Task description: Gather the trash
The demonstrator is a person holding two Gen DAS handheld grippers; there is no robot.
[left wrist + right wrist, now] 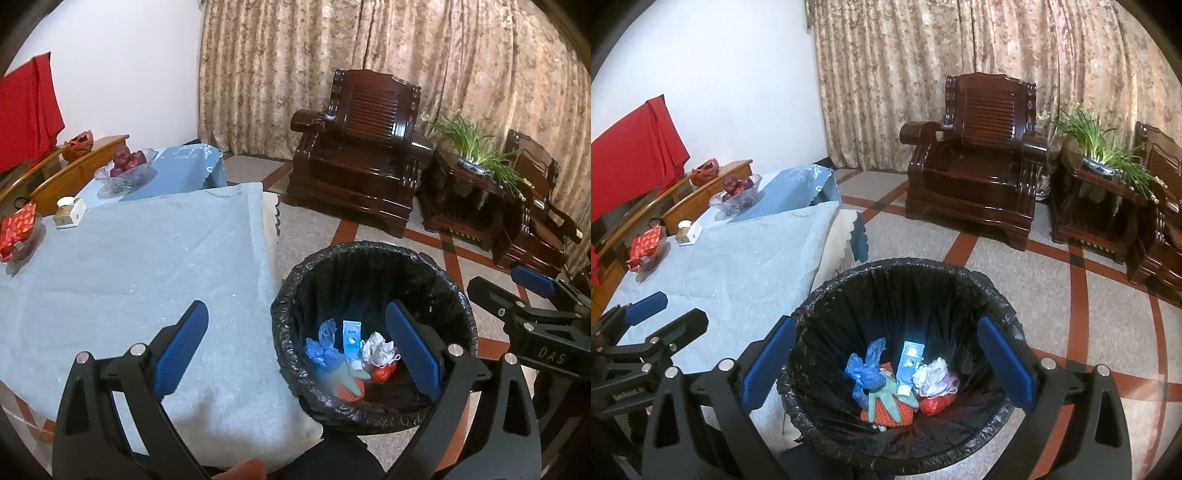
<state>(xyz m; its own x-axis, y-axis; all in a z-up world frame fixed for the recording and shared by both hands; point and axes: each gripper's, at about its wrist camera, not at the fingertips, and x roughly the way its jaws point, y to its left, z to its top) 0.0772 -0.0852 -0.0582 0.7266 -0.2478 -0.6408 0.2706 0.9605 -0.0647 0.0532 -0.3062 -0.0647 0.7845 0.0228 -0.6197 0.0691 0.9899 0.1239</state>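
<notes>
both tools empty, jaws wide, over bin; blue-white tube upright-leaning, cap down

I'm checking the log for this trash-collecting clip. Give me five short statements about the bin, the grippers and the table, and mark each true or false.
1. The trash bin is lined with a black bag. True.
2. The bin is empty. False: it holds a blue plastic bag, a small white-and-blue carton, a crumpled white wrapper and a glove.
3. The right hand-held gripper is open over the bin. True.
4. The left hand-held gripper grips a wrapper. False: its jaws are open, holding nothing.
5. The glass fruit bowl sits on the floor. False: it is on the table.
</notes>
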